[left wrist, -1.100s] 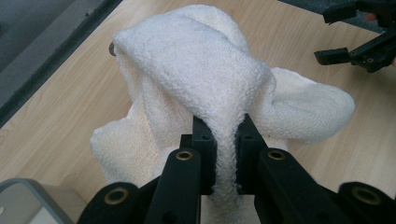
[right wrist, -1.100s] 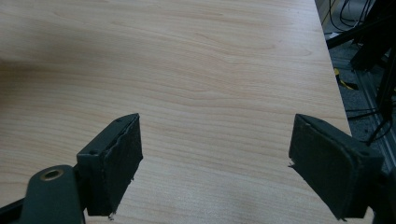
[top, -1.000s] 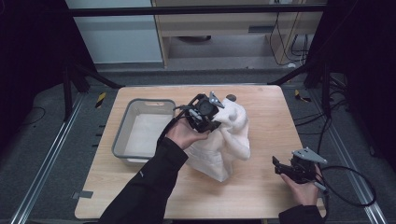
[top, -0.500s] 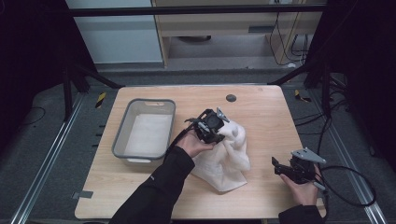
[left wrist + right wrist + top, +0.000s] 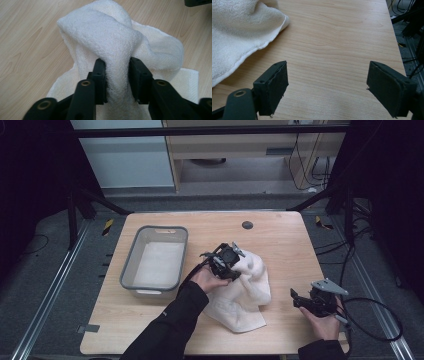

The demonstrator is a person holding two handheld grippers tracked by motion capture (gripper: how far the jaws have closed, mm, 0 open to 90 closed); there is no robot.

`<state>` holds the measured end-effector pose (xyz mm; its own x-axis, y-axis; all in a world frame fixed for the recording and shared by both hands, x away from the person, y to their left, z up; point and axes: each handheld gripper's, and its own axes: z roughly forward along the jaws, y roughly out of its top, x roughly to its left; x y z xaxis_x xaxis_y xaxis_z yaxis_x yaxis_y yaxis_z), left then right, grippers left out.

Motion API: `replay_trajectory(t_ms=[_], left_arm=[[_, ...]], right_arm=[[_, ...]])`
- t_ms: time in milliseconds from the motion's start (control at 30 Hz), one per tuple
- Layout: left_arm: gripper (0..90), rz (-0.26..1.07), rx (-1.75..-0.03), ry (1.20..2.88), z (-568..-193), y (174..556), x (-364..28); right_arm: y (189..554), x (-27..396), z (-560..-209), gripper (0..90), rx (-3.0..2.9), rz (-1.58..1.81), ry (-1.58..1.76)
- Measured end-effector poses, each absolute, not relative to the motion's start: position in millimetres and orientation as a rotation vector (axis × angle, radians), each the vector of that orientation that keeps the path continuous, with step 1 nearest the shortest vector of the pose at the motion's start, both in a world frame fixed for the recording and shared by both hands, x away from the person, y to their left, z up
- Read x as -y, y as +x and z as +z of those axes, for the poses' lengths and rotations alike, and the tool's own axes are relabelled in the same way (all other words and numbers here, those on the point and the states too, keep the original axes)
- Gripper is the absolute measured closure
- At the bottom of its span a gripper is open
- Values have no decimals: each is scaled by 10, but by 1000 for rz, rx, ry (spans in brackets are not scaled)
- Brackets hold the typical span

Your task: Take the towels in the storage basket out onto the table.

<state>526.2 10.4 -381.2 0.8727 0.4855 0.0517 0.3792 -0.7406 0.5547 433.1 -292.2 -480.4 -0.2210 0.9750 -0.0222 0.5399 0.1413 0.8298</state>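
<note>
The left gripper [image 5: 117,72] view shows its just-opening jaws pinching the towel [image 5: 117,42]; right gripper [image 5: 327,90] jaws gape.

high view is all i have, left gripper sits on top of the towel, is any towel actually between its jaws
observer: Yes. In the left gripper view a thick fold of the towel stands between the pads of the left gripper and touches both. The jaws have just been opening.
operator: ok and is the right gripper holding anything
observer: No. The right gripper view shows the right gripper with its jaws wide apart over bare table, with nothing between them.
operator: is the towel touching it
observer: No. In that view a hemmed edge of the towel lies ahead and to the left of the jaws, apart from them.
</note>
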Motion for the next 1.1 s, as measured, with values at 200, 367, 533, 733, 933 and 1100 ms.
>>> replay_trajectory(t_ms=[200,367,533,733,933,1100], left_arm=[[485,312,-641,2480,-3793,5253,-153],[360,324,-656,2454,-3734,5228,-245],[276,344,-653,2423,-3635,5162,-356],[248,352,-655,2360,-3528,5055,-552],[241,374,-698,2281,-3533,4974,-822],[245,376,-741,2223,-3548,4923,-1092]], right_arm=[[4330,2917,-4806,172,-1842,960,1451],[4330,2913,-4803,170,-1840,965,1452],[4332,2913,-4805,168,-1842,971,1454],[4334,2910,-4805,165,-1843,980,1454],[4337,2896,-4799,161,-1850,988,1460],[4341,2888,-4800,158,-1853,993,1459]])
